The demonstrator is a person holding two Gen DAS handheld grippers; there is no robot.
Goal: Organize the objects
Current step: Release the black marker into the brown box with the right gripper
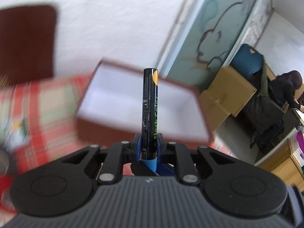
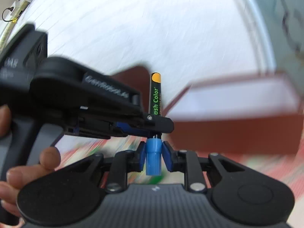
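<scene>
Marker [image 1: 150, 112] stands upright, left fingers [image 1: 158, 142] clamping barrel, right fingers [image 2: 167, 155] clamping blue cap [image 2: 153, 157].

One marker [image 1: 149, 112], one open box [image 1: 144, 106], two cardboard boxes [image 1: 226, 93]

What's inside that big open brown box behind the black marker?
The brown box shows only bare white lining. The black marker and left gripper cover its near middle; blur hides detail.

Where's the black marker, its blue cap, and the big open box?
black marker [image 1: 150, 110]: left wrist view, on its barrel.
blue cap [image 2: 153, 155]: right wrist view, on the cap's middle.
open box [image 1: 133, 102]: left wrist view, on its pale inside wall.
</scene>
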